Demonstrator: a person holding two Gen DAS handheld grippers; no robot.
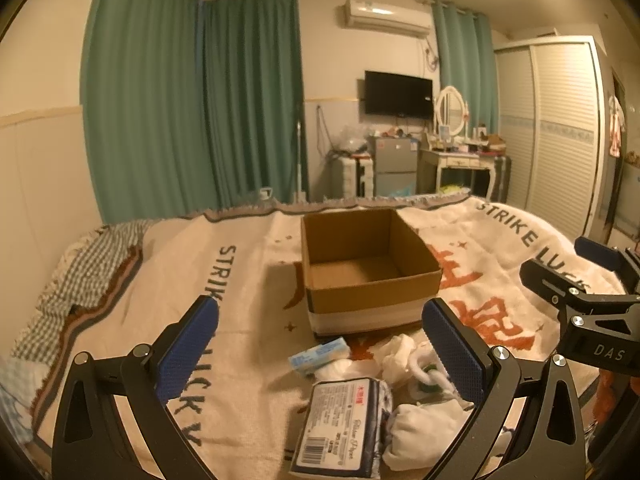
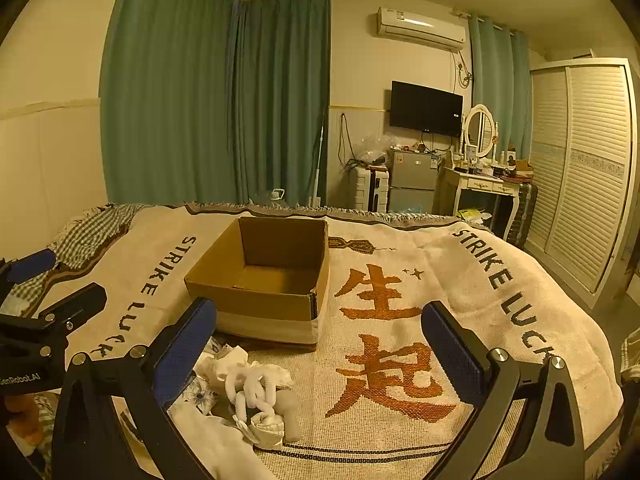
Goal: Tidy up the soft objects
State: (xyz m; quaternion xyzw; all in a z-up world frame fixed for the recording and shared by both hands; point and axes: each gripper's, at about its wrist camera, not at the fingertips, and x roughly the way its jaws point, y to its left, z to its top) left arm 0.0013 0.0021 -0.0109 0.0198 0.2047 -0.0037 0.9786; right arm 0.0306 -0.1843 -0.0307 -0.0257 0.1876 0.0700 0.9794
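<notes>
An open, empty cardboard box stands on the blanket-covered bed; it also shows in the right wrist view. In front of it lies a pile of soft things: a blue tissue pack, a dark wrapped pack with a label, white cloths and a white knotted toy. My left gripper is open and empty above the pile. My right gripper is open and empty, just right of the pile; it also shows at the right edge of the left wrist view.
The bed's cream blanket has orange characters and "STRIKE LUCKY" lettering. A checked cloth lies at the left edge. Beyond the bed are green curtains, a small fridge, a dressing table and a wardrobe.
</notes>
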